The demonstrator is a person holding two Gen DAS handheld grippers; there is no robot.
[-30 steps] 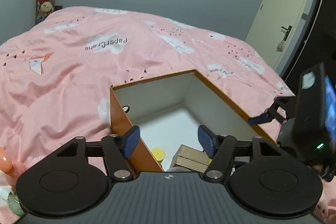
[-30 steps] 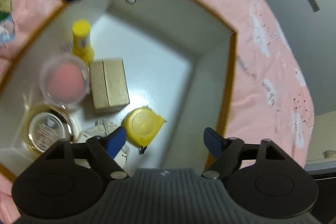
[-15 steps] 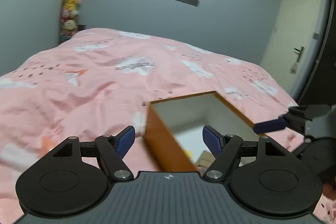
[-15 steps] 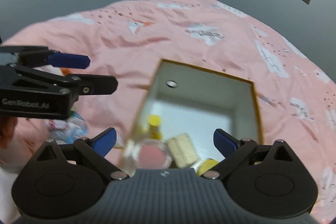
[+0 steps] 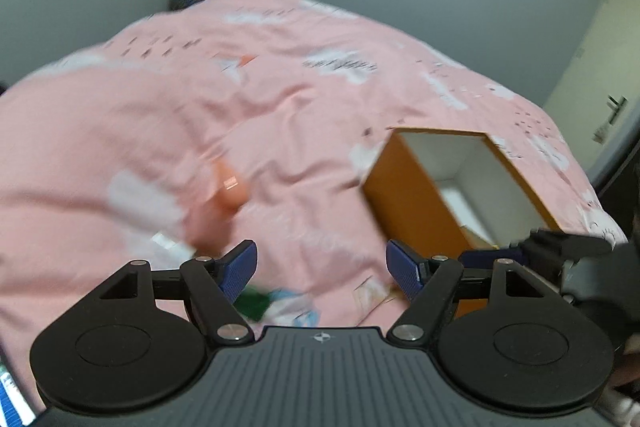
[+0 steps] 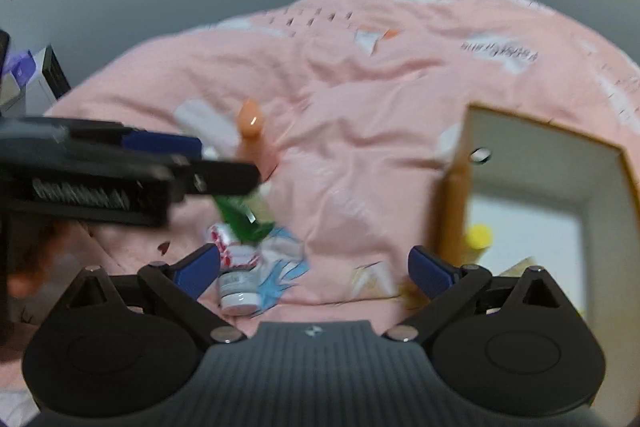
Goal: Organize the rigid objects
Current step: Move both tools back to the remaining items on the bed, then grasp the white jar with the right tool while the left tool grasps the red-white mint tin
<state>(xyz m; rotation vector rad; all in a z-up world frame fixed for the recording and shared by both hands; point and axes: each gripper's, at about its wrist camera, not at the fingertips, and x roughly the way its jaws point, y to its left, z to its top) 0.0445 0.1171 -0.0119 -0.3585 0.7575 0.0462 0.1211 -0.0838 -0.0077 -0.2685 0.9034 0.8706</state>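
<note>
The orange box point(image 6: 452, 195) with white inner walls lies open on the pink bedspread at the right; a yellow bottle point(image 6: 478, 237) and a tan carton stand inside. Left of it lie loose items: a peach bottle point(image 6: 250, 123), a green bottle point(image 6: 240, 215), a small white jar point(image 6: 238, 287) and a red-and-white pack point(image 6: 224, 239). My right gripper point(image 6: 314, 265) hangs open and empty above the jar and a blue-white packet point(image 6: 284, 267). My left gripper point(image 5: 322, 267) is open and empty over the bedspread, between the peach bottle point(image 5: 228, 187) and the box point(image 5: 416, 203). Both pictures are blurred.
The pink bedspread point(image 5: 300, 115) covers the whole bed, with grey walls behind and a door at far right. Each gripper shows in the other's view: the left gripper point(image 6: 200, 159) over the green bottle, the right gripper point(image 5: 532, 247) at the box's near corner.
Both views have swung left, away from the inside of the box and onto the loose items on the bedspread. Both pairs of jaws stand wider than before.
</note>
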